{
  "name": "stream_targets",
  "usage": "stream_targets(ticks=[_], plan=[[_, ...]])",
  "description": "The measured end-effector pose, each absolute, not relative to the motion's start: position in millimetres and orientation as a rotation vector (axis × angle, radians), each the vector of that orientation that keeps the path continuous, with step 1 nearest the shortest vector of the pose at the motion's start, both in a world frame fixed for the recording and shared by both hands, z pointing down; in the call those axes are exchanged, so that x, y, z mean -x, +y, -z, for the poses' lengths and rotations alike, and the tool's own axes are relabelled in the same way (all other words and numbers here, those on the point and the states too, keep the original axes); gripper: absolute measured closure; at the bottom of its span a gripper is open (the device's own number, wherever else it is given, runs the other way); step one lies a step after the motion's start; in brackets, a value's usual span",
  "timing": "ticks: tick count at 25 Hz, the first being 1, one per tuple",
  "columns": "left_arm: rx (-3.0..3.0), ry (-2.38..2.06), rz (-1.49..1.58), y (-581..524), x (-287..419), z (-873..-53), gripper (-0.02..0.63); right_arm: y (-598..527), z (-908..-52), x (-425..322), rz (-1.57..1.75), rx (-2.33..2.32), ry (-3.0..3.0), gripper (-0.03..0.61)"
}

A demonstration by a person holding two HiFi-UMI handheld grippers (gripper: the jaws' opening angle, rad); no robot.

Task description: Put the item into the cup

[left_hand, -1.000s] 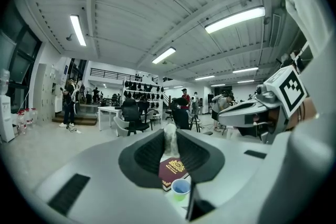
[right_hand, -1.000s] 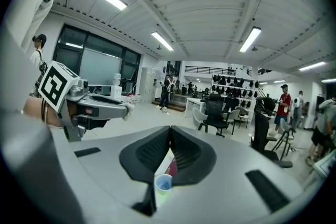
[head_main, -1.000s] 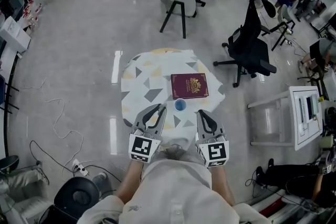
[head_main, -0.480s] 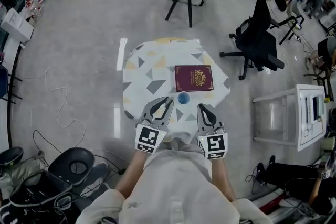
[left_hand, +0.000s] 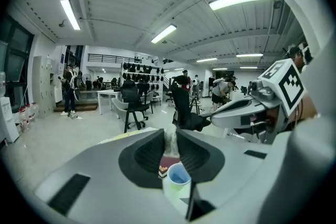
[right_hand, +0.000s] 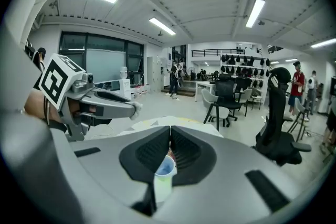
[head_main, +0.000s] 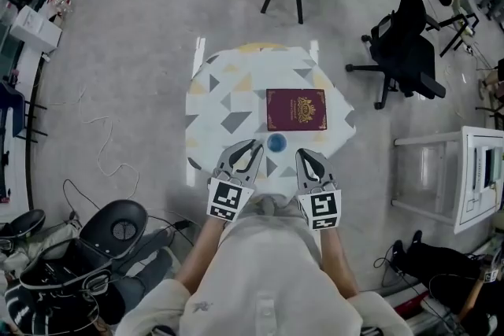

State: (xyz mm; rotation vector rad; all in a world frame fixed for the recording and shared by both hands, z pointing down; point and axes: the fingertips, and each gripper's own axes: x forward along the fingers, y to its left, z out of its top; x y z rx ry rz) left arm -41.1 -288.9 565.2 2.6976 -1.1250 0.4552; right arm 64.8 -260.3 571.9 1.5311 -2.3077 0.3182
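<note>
Head view: left gripper pinches a white wad beside the cup, right gripper closed on nothing

Head view looks down on a small table (head_main: 228, 102) with a grey and yellow triangle-pattern cover. A dark red book (head_main: 296, 108) lies flat on it, right of centre. The cup (head_main: 276, 142), blue inside, stands upright just off the book's near edge, close to the table's near side. Both grippers are held over that near side, with the cup between their tips.

The left gripper (head_main: 253, 148) angles in toward the cup, its tips just left of it and not touching the rim. In the left gripper view its jaws sit narrow, clamped on a small white wad (left_hand: 170, 140) that sticks up between the tips. The cup shows below and slightly right of them. The wad is in the jaws, not in the cup. What it is made of cannot be told.

The right gripper (head_main: 304, 156) is just right of the cup. In the right gripper view its jaws are pressed together with only a thin seam and nothing between them. The cup shows low in that view under the jaws.

A black office chair (head_main: 409, 59) stands on the floor, well apart from the table on the right.
</note>
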Motion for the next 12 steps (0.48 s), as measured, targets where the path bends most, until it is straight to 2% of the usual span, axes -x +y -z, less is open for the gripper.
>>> stream_targets(ticks=[12], plan=[[-2.613, -1.072, -0.632, -301, 17, -625, 0.537, -277, -622, -70, -0.442, -1.399, -2.339, 0.569]])
